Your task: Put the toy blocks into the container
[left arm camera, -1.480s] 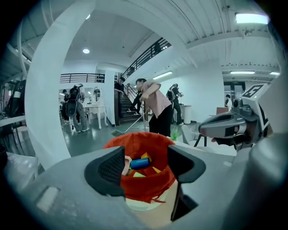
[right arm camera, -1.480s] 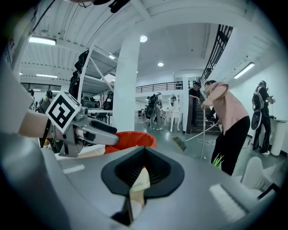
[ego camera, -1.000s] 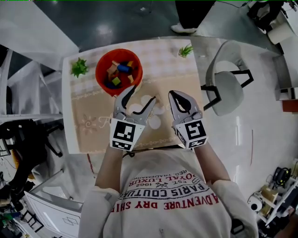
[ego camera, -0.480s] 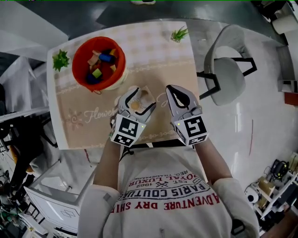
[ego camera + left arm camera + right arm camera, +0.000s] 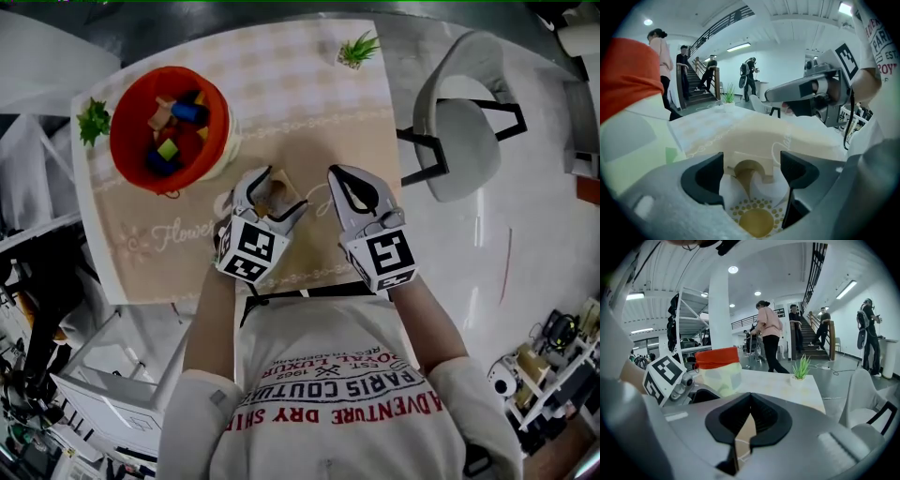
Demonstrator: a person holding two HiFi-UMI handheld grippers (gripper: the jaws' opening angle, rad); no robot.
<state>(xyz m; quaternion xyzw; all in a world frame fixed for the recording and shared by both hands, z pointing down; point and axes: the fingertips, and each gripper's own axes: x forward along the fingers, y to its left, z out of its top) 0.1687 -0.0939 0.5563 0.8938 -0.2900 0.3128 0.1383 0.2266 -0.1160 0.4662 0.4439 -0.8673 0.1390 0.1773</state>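
The left gripper point(image 5: 277, 191) has just been opening its jaws; they stand wide on either side of a pale wooden arch block point(image 5: 748, 168) without pressing it. The block sits on the table point(image 5: 347, 103) near the container point(image 5: 214, 101), on the person's side of it. Other blocks point(image 5: 173, 131) lie inside the container. The right gripper point(image 5: 749, 420) is closed and empty. The arch looks light, rigid and smooth, best taken by its 2 flat faces.

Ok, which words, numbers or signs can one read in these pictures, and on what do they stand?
"ROYAL LUXUR": shirt, upside down, end cut off.
"PARIS COUTUR": shirt, same print.
"ADVENTURE DRY SHI": shirt, same print.
"Flower": tablecloth, in script.
Smallest shirt print: too small to read.
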